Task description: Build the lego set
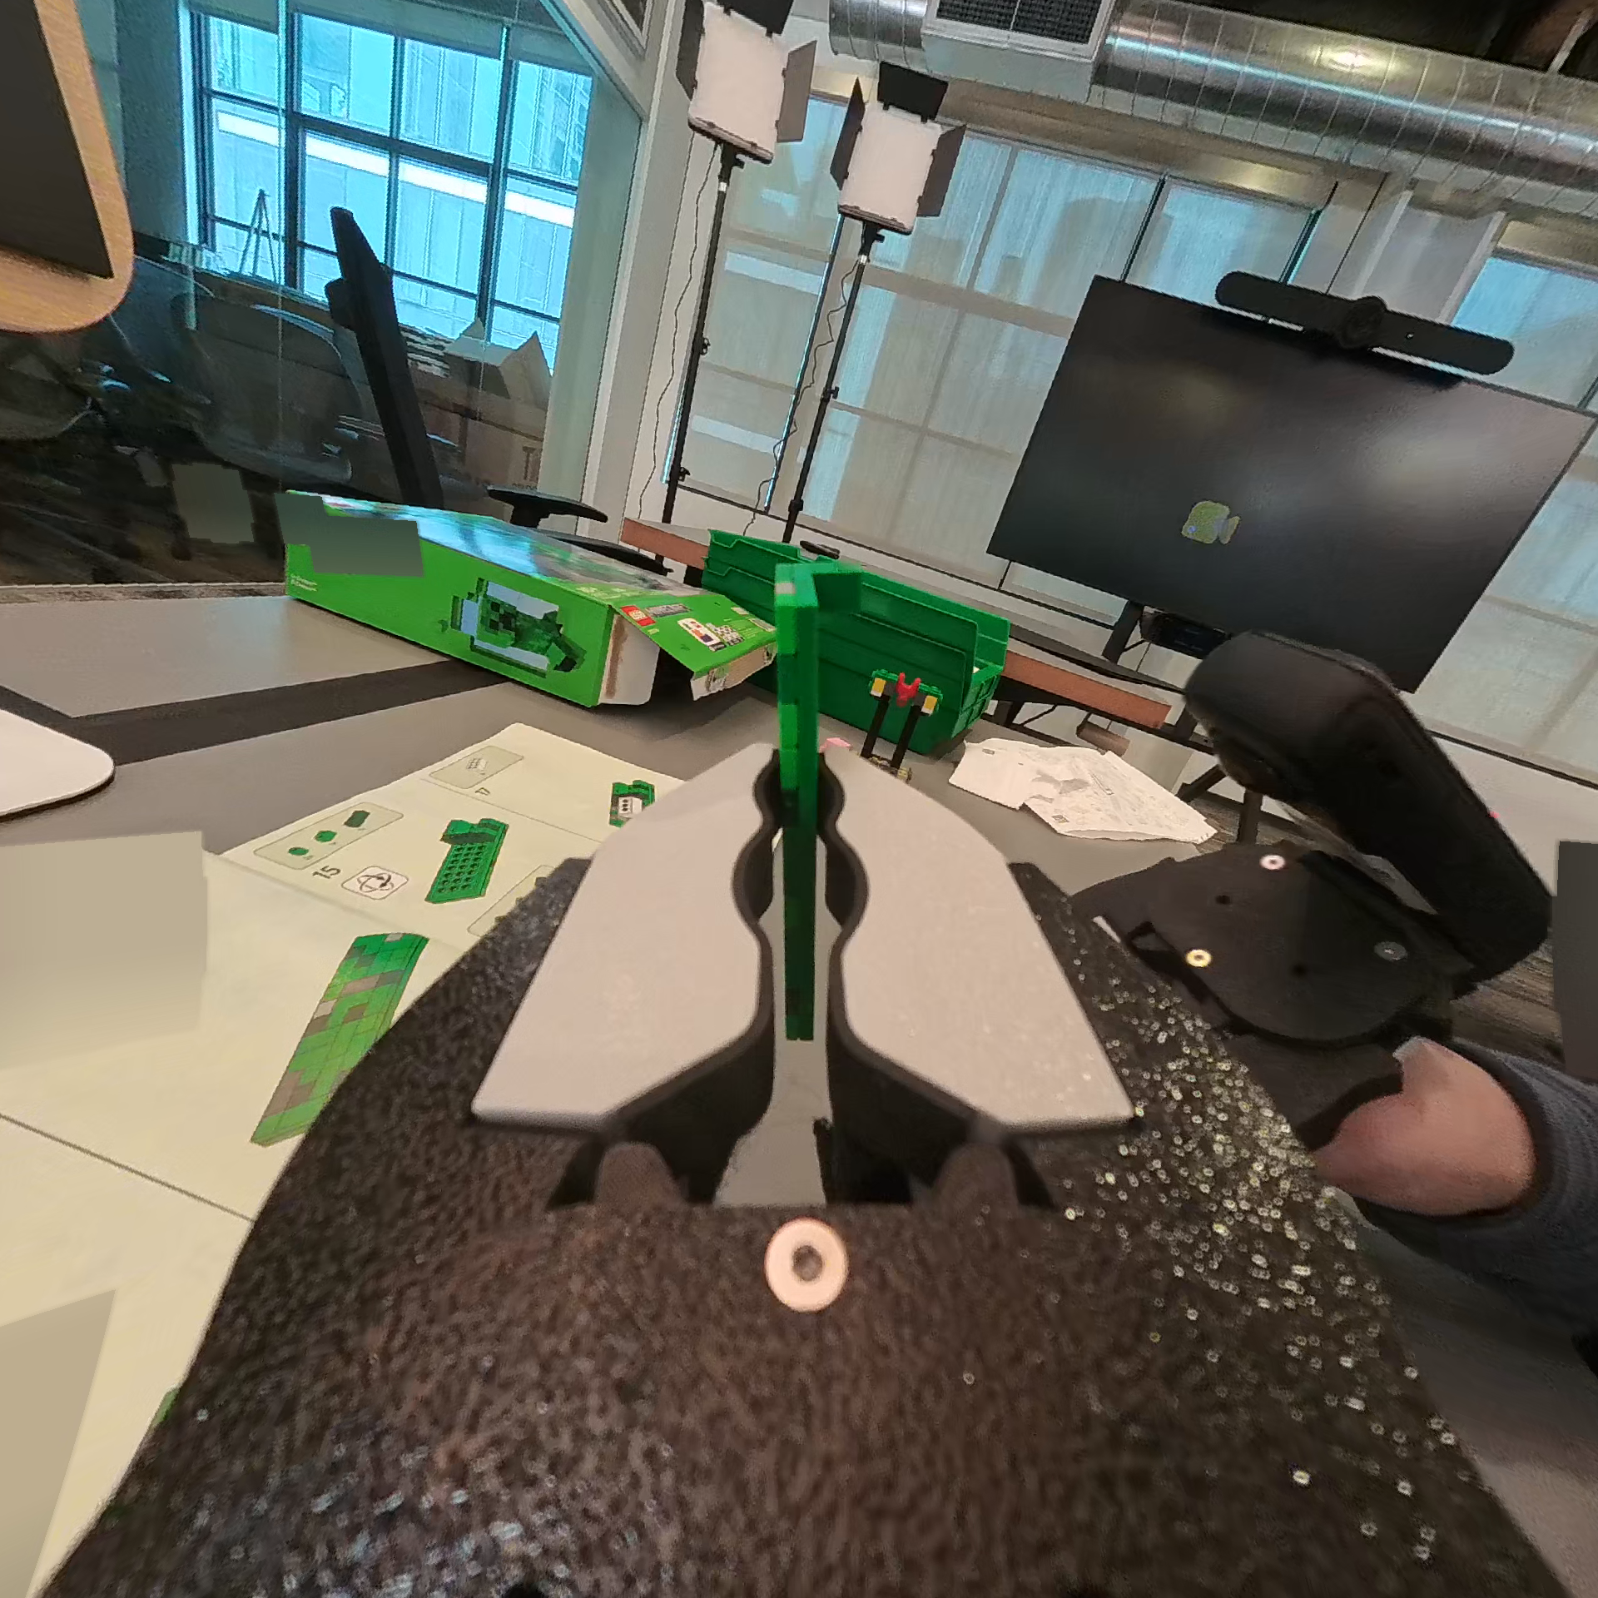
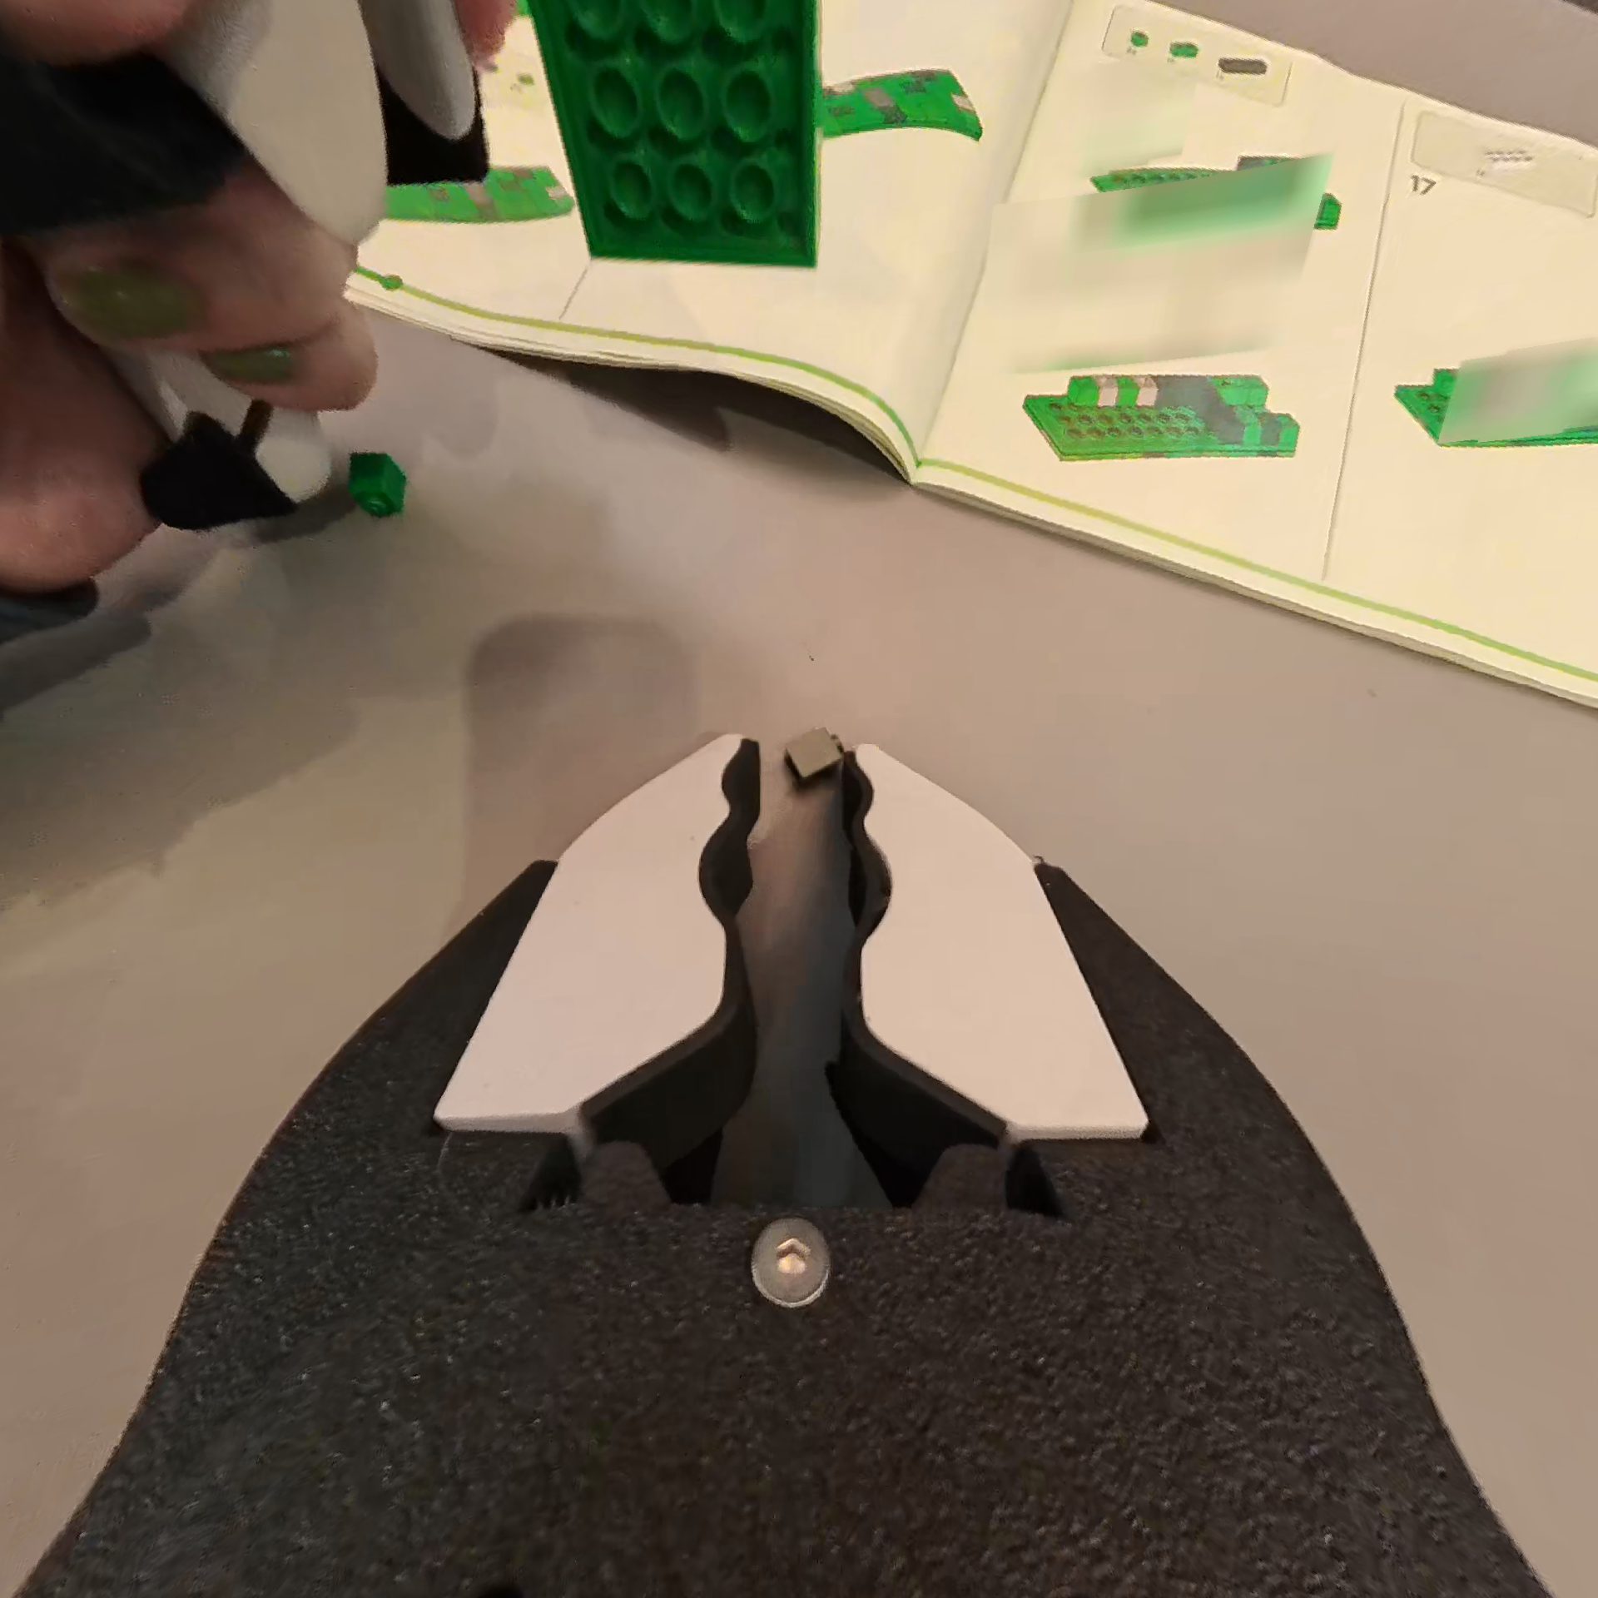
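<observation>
A grey table (image 2: pixel 1124 865) is carrying an open instruction booklet (image 2: pixel 1081 363) and a green box (image 1: pixel 484 597). The left gripper (image 1: pixel 800 778) is clamping a green plate (image 1: pixel 797 735) edge-on, upright above the booklet. The right gripper (image 2: pixel 800 761) is standing slightly open around a small grey brick (image 2: pixel 813 754), which is resting against one fingertip; the other is standing clear.

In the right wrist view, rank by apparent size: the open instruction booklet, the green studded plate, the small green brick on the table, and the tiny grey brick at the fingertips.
1. Open instruction booklet
2. Green studded plate, though it is cut off by the frame's top edge
3. Small green brick and tiny grey brick: they look alike in size, and the grey one lies nearer the camera, so unranked.
</observation>
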A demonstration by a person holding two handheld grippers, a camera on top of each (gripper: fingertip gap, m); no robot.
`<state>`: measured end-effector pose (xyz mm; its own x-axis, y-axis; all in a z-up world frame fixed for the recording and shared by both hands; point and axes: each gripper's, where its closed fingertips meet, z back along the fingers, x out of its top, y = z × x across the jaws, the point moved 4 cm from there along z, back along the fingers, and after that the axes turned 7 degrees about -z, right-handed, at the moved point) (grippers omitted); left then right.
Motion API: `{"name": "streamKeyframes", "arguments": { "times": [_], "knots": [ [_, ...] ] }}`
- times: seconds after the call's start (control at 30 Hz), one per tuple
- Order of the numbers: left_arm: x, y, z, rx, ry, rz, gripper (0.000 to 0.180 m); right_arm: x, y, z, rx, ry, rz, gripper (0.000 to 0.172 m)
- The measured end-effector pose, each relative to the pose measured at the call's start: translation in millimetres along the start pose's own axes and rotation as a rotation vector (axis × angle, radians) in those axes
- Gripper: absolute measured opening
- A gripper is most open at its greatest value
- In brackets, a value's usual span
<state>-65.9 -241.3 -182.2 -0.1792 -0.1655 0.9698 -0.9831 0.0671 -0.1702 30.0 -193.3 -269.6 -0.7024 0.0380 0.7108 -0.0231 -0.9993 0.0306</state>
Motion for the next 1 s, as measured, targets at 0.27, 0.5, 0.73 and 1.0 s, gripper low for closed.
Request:
{"name": "streamKeyframes", "arguments": {
  "times": [0.27, 0.5, 0.73, 1.0],
  "knots": [
    [0, 0, 0, -0.002, 0.001, 0.005, 0.006, 5, 5, -7, 0.057, 0.011, 0.078, 0.011],
    [0, 0, 0, -0.004, 0.002, 0.004, 0.006, 8, 16, -5, 0.238, -0.054, 0.364, 0.015],
    [0, 2, 1, 0.001, -0.005, 0.011, 0.006, -2, 11, 3, 0.144, -0.036, 0.169, 0.018],
    [0, 2, 1, 0.000, -0.007, 0.017, 0.006, -7, 17, 13, 0.063, -0.041, 0.179, 0.019]
  ]
}}
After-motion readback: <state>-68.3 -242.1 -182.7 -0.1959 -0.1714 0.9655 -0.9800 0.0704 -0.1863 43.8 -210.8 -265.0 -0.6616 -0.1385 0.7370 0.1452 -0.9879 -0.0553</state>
